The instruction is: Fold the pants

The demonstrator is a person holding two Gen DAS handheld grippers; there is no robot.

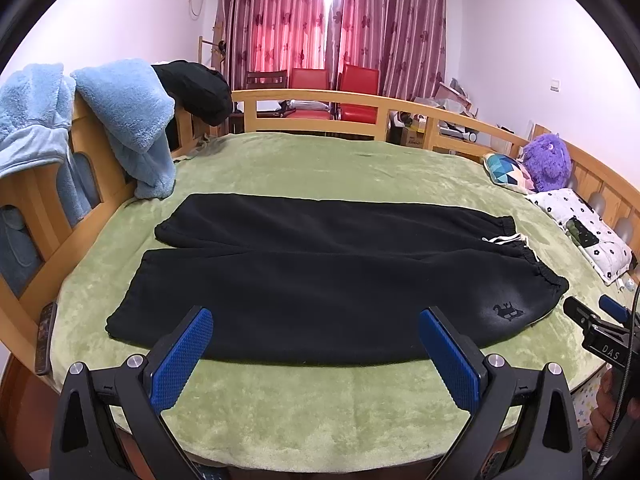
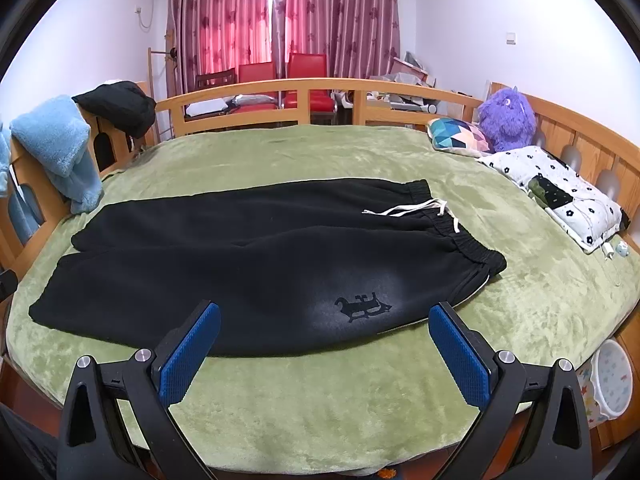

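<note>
While pants lay flat: black pants (image 1: 320,280) spread on green blanket (image 1: 320,412).
Left gripper (image 1: 316,354): jaws spread wide, held nothing.
Right gripper (image 2: 325,350): likewise wide, empty.

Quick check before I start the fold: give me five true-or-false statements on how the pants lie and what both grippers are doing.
1. The black fleece pants lie spread flat on the green plush blanket. True.
2. The waistband's white drawstring sits toward the purple plush toy. True.
3. The left gripper is clamped on a cuff. False: its jaws stand wide open, empty, near the pants' near edge.
4. The right gripper is open and holds nothing. True.
5. The pants are already folded in half lengthwise. False: both legs lie side by side.
</note>
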